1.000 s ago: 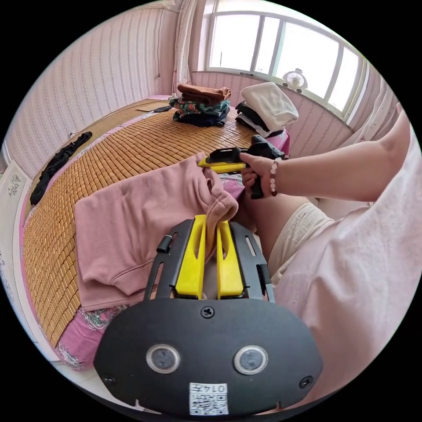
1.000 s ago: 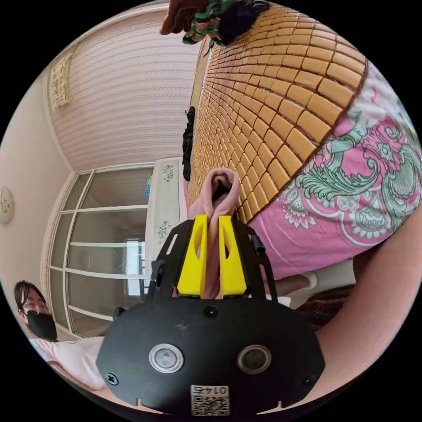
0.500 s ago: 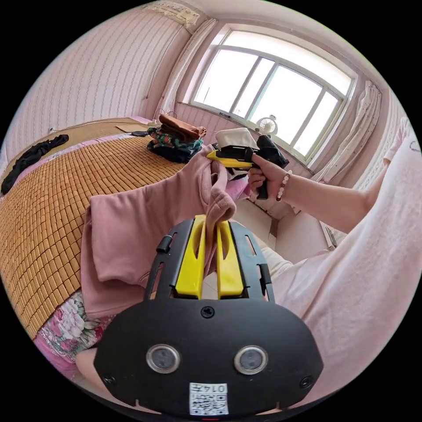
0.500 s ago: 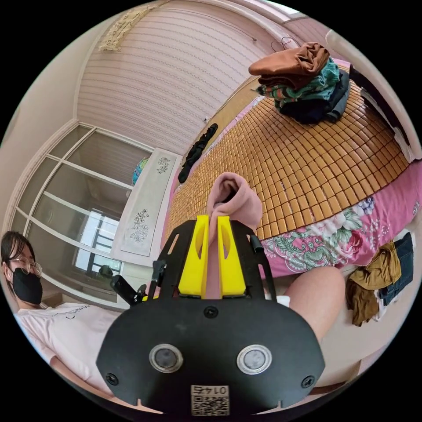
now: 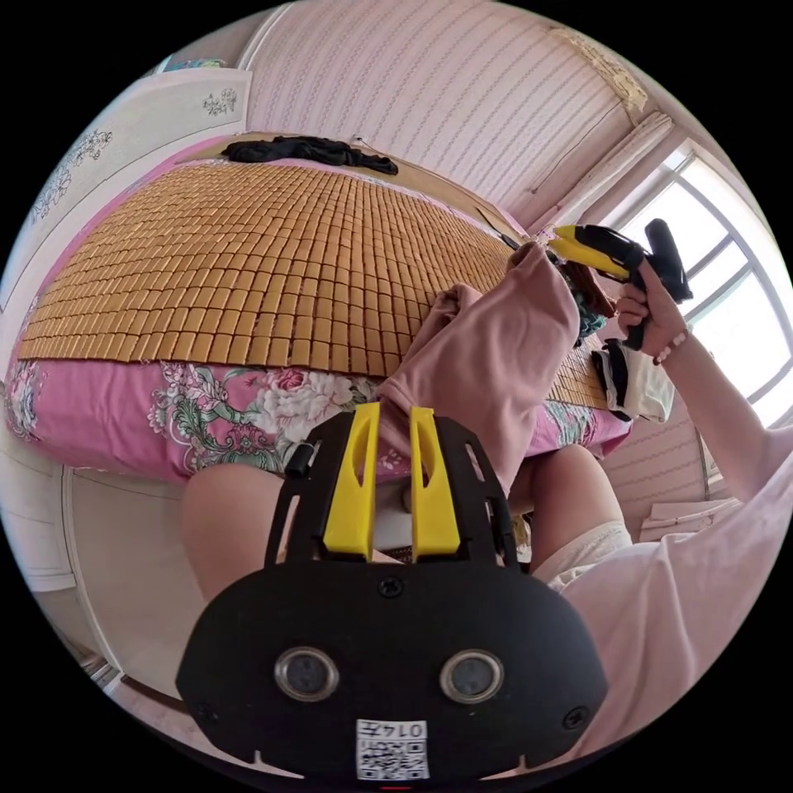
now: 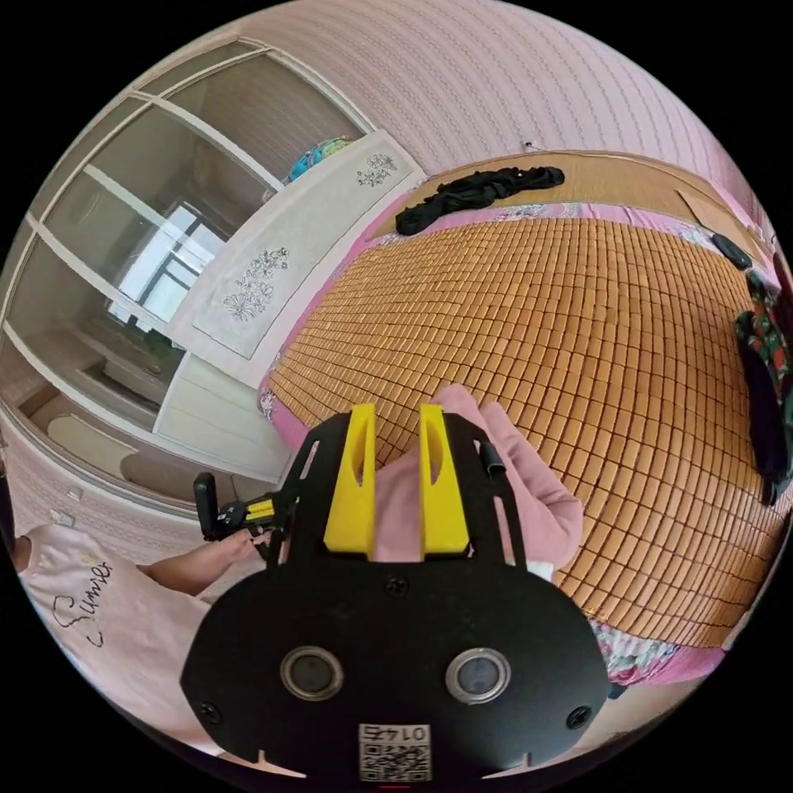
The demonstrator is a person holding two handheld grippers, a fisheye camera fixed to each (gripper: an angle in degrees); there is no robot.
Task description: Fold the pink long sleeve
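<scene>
Now you have the pink long sleeve [image 5: 496, 355] lifted off the bed [image 5: 248, 273], mid-fold: left gripper [image 5: 390, 429] and right gripper [image 6: 396, 429] each pinch fabric between narrow jaws. Next, lay it flat.

The pink long sleeve [image 5: 496, 355] hung bunched off the bed, stretched from the right gripper [image 5: 570, 244] to the left gripper [image 5: 388, 429].

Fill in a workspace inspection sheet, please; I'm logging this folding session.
Surface: woven bamboo mat over a floral pink bedsheet.
Job's things: pink long-sleeve top, held up between both grippers.
Clutter: black garment at the mat's far edge; stack of folded clothes.
Grippers: left gripper and right gripper each shut on the top.
Cables: nothing seen.
Surroundings: striped wall, window, glass-door wardrobe.
</scene>
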